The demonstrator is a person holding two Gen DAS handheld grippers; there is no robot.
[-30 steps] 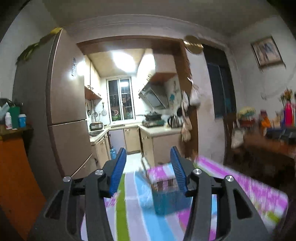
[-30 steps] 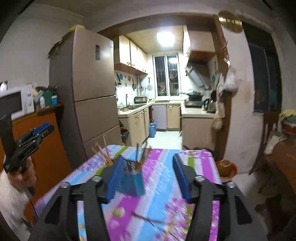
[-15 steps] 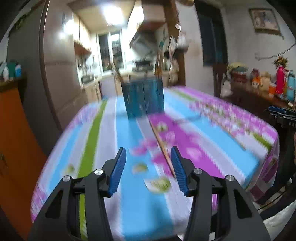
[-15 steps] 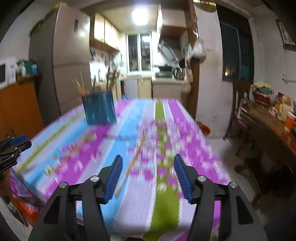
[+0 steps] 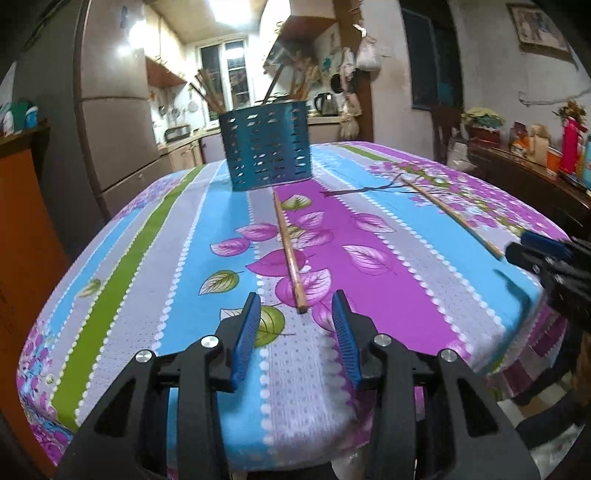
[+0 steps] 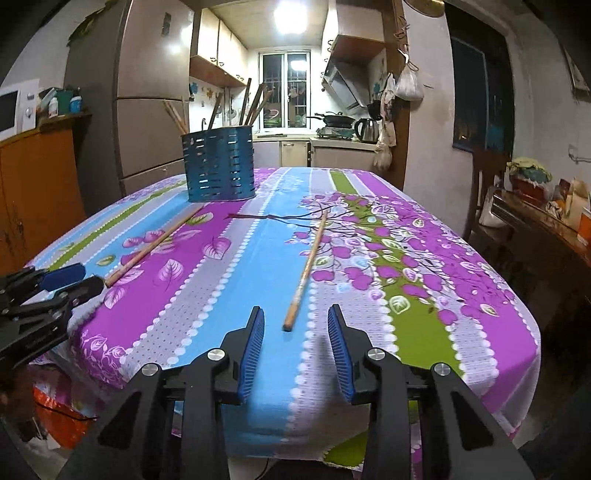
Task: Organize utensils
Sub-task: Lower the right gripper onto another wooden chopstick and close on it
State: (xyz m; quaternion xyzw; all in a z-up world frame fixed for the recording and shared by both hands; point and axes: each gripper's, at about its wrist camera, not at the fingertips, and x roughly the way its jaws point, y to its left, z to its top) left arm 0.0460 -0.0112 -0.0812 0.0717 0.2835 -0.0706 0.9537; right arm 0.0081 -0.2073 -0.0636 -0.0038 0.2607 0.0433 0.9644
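**Two chopsticks loose on the table**

Two grippers, both spread w/ nothing between. Our left gripper (image 5: 295,306) faces the left chopstick (image 5: 288,251); our right gripper (image 6: 294,320) faces the right chopstick (image 6: 306,269). Jaws just narrowed. Sticks look light, stiff, slippery; we'd pinch near ends. Holder (image 5: 266,147) stands behind.

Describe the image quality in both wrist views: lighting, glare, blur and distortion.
Left wrist view: the ceiling light glares and reflects off the fridge; the fisheye bows the table; the other hand-held gripper at the right edge looks slightly smeared. Right wrist view: the ceiling light blows out, corners are dark, the chopstick is sharp.
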